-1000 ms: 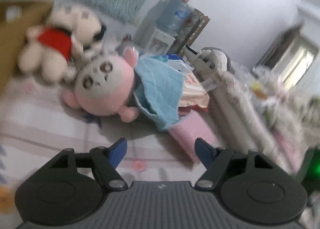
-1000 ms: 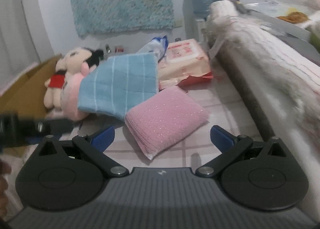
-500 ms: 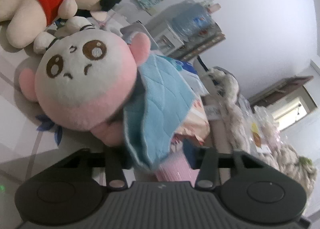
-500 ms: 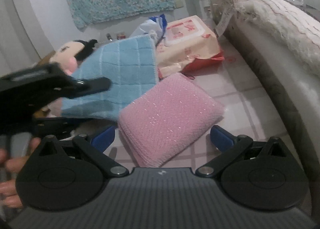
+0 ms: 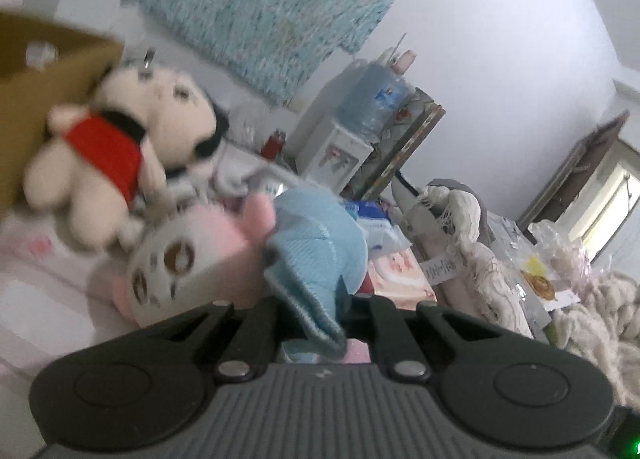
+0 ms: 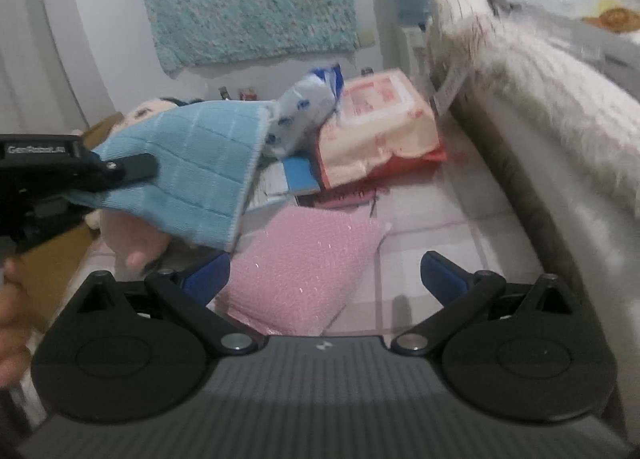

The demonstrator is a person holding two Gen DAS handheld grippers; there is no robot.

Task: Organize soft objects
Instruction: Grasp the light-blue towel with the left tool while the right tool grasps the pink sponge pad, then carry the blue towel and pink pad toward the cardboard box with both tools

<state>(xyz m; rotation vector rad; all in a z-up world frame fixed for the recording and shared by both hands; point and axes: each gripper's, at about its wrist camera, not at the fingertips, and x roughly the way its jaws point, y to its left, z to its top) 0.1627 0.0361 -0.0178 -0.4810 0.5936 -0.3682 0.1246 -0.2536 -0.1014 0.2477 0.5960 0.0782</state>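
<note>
My left gripper [image 5: 316, 311] is shut on a corner of the light blue cloth [image 5: 316, 255], which hangs bunched between its jaws. In the right wrist view the same cloth [image 6: 192, 175] is held up above the floor by the left gripper [image 6: 146, 166]. A pink and white plush [image 5: 192, 259] lies just beyond and under the cloth. A doll in a red shirt [image 5: 120, 147] rests against a cardboard box [image 5: 36, 99]. My right gripper [image 6: 324, 275] stands open low over the floor, with a pink textured pad [image 6: 304, 271] between its blue fingers, untouched.
A pack of wipes [image 6: 380, 131] and a blue and white bag [image 6: 304, 111] lie behind the pad. A shaggy cream throw [image 6: 540, 91] covers a ledge along the right. A water dispenser [image 5: 372, 99] stands by the wall under a teal hanging mat [image 5: 272, 11].
The left gripper went from open to shut on the blue cloth and raised it off the pink plush, drawing back. The right gripper stayed open over the pink pad.
</note>
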